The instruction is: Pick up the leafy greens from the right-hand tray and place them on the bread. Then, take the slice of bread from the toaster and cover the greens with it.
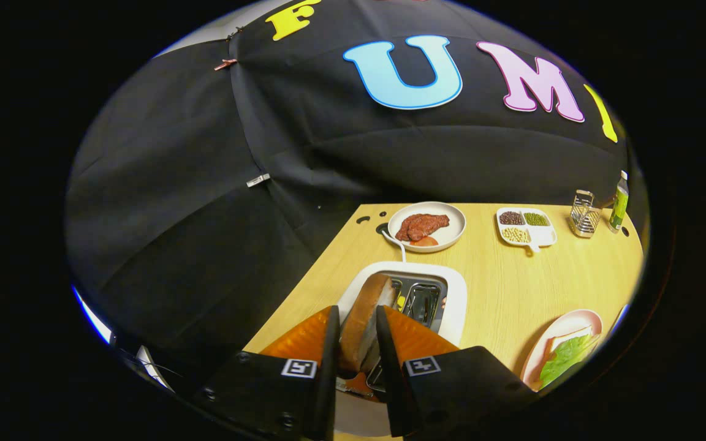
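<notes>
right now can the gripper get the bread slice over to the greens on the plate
Probably yes: the gripper looks shut on the bread slice above the toaster, and bare table lies between it and the greens.

two plates [451,240] [542,349], one toaster [454,306], one divided dish [542,236], one bottle [619,209]

A staged kitchen booth

Black cloth wall [206,202] backs a wooden table [500,282] set with a toaster [426,294], a meat plate [426,226] and a divided dish of beans [526,227].
</notes>
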`<control>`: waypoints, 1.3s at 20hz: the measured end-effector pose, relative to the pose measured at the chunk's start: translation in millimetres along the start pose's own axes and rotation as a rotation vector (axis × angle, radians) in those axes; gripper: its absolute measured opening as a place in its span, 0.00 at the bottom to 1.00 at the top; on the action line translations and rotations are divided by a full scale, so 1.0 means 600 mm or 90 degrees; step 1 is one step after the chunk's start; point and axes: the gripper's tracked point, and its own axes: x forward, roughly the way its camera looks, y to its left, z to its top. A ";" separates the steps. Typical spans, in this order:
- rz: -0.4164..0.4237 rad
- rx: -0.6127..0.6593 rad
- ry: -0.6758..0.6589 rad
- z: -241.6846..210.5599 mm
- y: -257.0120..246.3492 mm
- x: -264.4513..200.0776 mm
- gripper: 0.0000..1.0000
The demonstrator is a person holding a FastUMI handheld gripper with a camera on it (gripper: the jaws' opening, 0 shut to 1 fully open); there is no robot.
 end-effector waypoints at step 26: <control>0.012 0.069 -0.042 0.149 -0.082 -0.138 0.13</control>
